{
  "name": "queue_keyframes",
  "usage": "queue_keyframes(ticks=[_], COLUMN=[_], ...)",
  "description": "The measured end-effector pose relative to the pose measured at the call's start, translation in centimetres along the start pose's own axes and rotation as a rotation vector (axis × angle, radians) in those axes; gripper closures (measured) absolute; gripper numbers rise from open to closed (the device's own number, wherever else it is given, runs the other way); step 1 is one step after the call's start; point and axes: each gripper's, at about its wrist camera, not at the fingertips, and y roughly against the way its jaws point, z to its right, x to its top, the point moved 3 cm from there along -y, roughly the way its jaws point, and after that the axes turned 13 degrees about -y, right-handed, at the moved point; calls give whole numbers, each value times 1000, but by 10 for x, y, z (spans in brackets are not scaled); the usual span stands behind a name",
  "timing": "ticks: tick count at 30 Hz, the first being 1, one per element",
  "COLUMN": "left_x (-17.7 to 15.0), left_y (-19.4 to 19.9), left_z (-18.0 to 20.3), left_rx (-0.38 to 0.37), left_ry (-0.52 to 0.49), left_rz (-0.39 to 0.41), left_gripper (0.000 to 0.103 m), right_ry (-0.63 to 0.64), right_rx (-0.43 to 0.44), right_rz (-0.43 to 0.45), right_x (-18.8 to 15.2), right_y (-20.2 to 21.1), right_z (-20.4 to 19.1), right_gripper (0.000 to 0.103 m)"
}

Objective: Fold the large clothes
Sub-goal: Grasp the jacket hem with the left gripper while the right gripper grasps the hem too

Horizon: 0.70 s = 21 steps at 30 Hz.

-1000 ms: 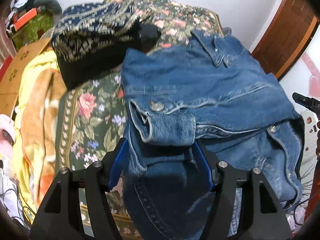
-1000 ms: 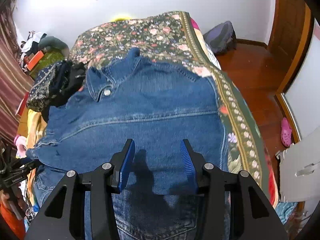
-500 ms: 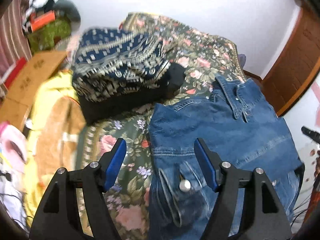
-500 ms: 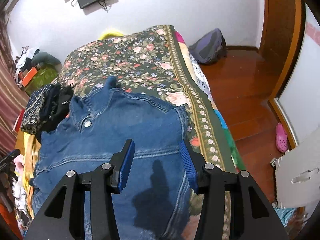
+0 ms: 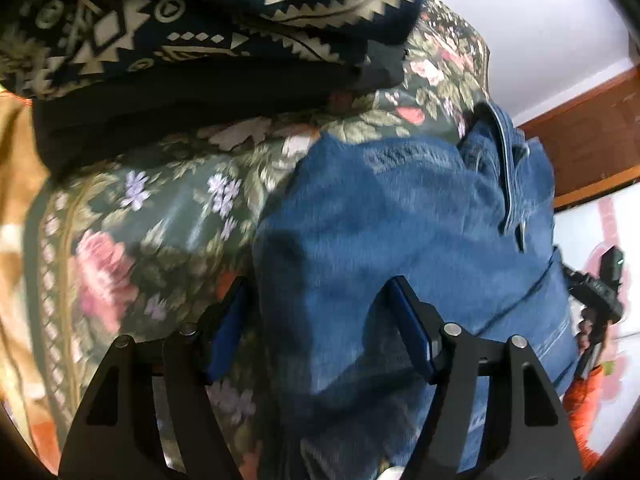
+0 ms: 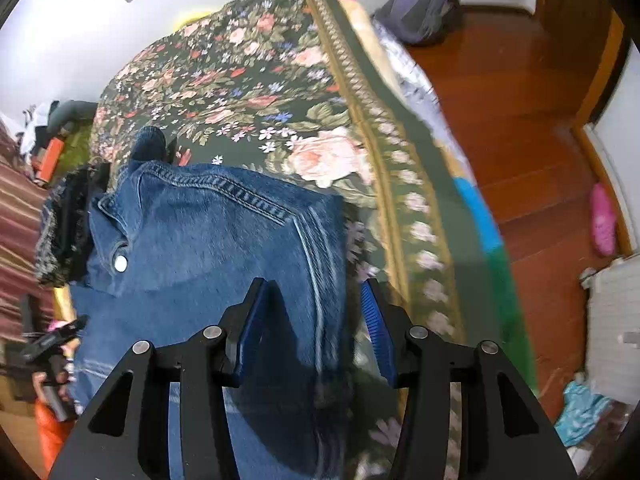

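Observation:
A blue denim jacket [image 5: 400,208] lies back-up on the floral bedspread [image 5: 160,208], its collar [image 5: 504,160] at the far end. My left gripper [image 5: 316,284] is open and low over the jacket's left shoulder edge, one finger over the bedspread and one over denim. In the right wrist view my right gripper [image 6: 314,284] is also open and straddles the right side edge of the jacket [image 6: 208,232]. Neither pair of pads presses the cloth. A metal button [image 6: 119,263] shows by the collar.
A folded pile of patterned navy and black clothes [image 5: 200,20] sits just left of the jacket. The bed's right edge drops to a wooden floor [image 6: 520,120] with a grey bag [image 6: 420,4] and a pink slipper [image 6: 602,220]. A hand holds a black device [image 5: 596,288].
Both grippers have moved forward and down toward the jacket's shoulders. The folded sleeve that sat between the left fingers a second ago is no longer between them.

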Motion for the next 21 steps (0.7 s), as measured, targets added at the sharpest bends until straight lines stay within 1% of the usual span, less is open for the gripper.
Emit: queue_keyframes(ticks=[1, 3, 5, 6, 8, 9, 10, 11, 12, 14, 16, 17, 20, 21], left_x=[3, 7, 7, 7, 9, 10, 10, 12, 14, 20, 27, 31, 45, 49], left_y=[-2, -5, -5, -3, 0, 1, 5, 8, 12, 24, 44, 56, 93, 104], left_z=[-2, -2, 2, 5, 15, 19, 25, 32, 39, 57, 77, 88, 117, 126], left_rx=[-12, -32, -32, -27, -17, -16, 10, 53, 93, 165, 222, 232, 217, 207], left_ry=[10, 12, -5, -17, -42, -50, -67, -90, -112, -175, -243, -267, -318, -334], left_rz=[6, 33, 60, 72, 90, 91, 89, 81, 74, 80, 118, 145, 224, 249], left_gripper=[34, 34, 40, 47, 64, 77, 83, 87, 92, 95, 96, 96, 97, 97], right_ry=[-8, -8, -20, -23, -22, -28, -38, -52, -61, -54, -26, -6, 48, 59], right_rx=[27, 43, 46, 46, 46, 38, 42, 51, 58, 63, 88, 106, 132, 143], right_rz=[-25, -28, -17, -12, 9, 19, 23, 30, 46, 103, 155, 182, 255, 263], right_x=[2, 4, 4, 4, 0, -1, -1, -1, -1, -2, -3, -4, -7, -8], right_y=[-5, -9, -8, -7, -2, 0, 3, 6, 11, 29, 49, 62, 98, 105], right_z=[-1, -3, -5, -5, -6, -5, -5, -5, -7, -16, -29, -37, -61, -67], right_gripper=[59, 56, 56, 57, 66, 78, 84, 86, 88, 89, 89, 90, 90, 90])
